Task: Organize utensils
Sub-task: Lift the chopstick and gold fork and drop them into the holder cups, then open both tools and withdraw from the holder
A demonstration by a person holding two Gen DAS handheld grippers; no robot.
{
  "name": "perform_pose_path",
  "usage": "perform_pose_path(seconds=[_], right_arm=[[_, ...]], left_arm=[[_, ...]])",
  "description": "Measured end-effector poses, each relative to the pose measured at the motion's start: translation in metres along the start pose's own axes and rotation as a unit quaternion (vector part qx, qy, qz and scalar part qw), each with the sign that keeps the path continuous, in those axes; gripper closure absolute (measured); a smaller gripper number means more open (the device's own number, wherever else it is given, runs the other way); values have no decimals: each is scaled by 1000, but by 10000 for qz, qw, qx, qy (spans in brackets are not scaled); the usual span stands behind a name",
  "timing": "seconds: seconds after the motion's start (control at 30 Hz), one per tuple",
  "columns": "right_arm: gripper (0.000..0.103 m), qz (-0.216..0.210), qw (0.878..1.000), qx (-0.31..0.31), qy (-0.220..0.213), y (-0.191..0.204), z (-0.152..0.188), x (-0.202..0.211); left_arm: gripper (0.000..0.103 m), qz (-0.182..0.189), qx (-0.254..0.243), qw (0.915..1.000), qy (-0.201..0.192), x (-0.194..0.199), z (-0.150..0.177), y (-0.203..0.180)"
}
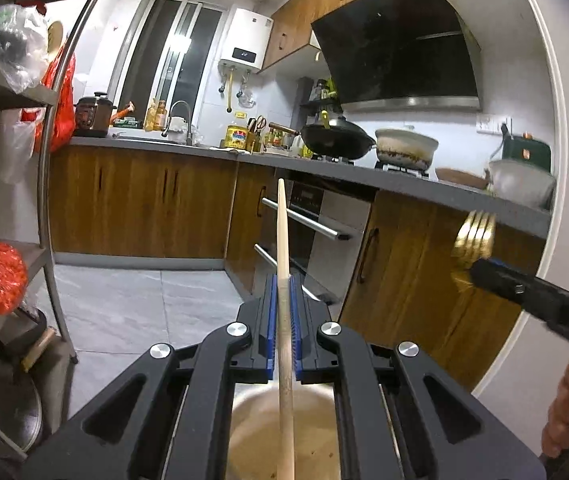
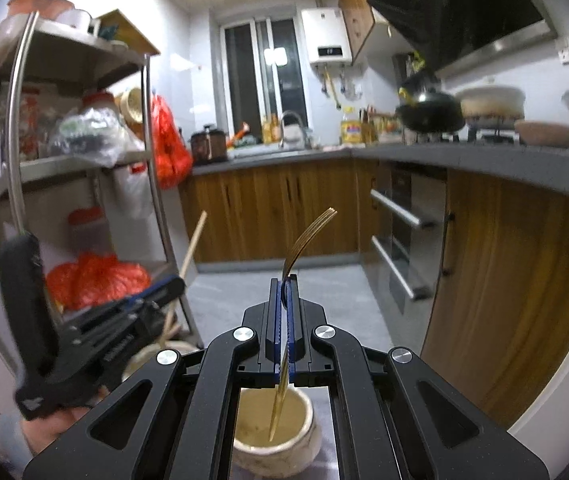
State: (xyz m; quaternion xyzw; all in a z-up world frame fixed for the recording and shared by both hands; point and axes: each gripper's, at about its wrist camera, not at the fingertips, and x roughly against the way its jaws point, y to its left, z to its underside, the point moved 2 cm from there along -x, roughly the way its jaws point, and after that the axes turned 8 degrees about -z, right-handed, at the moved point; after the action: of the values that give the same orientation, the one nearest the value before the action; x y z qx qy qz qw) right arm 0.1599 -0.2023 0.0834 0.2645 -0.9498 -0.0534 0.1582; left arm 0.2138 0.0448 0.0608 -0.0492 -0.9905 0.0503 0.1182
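Progress: mid-task, both utensils in hand, neither seated in a holder yet as far as I can judge.

Left wrist view: left hand-held gripper (image 1: 283, 300) is clamped on a wooden chopstick (image 1: 283, 248); blue pads pinch the stick at mid-length, the tip points up and ahead, the lower end runs down past the jaws over a round container (image 1: 252, 432) directly beneath. Cannot tell whether the stick's end touches the container's bottom. Off to the right and slightly ahead, the right hand-held gripper (image 1: 484, 270) holds a gold fork (image 1: 476, 236), tines up, blurred.

Right wrist view: right hand-held gripper (image 2: 284, 292) is closed on the gold fork (image 2: 308, 236); tines curve up ahead of the jaws, the handle drops below them into a pale ceramic cup (image 2: 308, 432) right underneath. Looks like a drop-in or a pull-out; can't say which. The left hand-held gripper (image 2: 164, 288) sits to the left, well apart, chopstick (image 2: 194, 242) slanting up.

Surroundings: metal rack (image 2: 152, 168) with red bags (image 2: 98, 280) left of the left gripper, close enough to catch the chopstick on a swing. Desk (image 2: 484, 152) with wok (image 2: 430, 114) ahead-right, well apart. Nothing sits between fork and cup.
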Motion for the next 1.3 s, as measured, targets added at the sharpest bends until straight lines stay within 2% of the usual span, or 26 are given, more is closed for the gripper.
perform_pose_path(seconds=[0.23, 0.6, 0.73, 0.8, 1.07, 1.13, 1.2, 1.23, 1.3], right_arm=[[100, 0, 9993, -176, 342, -4, 21, -16], [100, 105, 9986, -329, 405, -14, 22, -17], [99, 154, 9983, -363, 420, -17, 21, -18], [99, 191, 9980, -399, 449, -20, 20, -20], [98, 208, 9964, -591, 575, -31, 25, -25], [90, 188, 9967, -590, 526, -31, 24, -22], [79, 156, 9969, -585, 492, -30, 22, -20], [78, 142, 9972, -567, 475, -29, 21, -18], [65, 110, 9974, -564, 443, -28, 20, -14]], left_arm=[[97, -47, -312, 9992, 256, 10, 13, -5], [97, -186, -423, 9970, 627, 0, 27, -3], [94, -194, -422, 9965, 700, -1, 28, -1], [76, -262, -407, 9963, 704, -1, 28, 1], [45, -408, -299, 9965, 668, 7, 21, 12], [39, -483, -352, 9960, 657, 10, 20, 13], [28, -558, -400, 9955, 651, 13, 20, 14], [26, -564, -406, 9955, 637, 15, 20, 14], [16, -597, -415, 9955, 607, 22, 19, 14]])
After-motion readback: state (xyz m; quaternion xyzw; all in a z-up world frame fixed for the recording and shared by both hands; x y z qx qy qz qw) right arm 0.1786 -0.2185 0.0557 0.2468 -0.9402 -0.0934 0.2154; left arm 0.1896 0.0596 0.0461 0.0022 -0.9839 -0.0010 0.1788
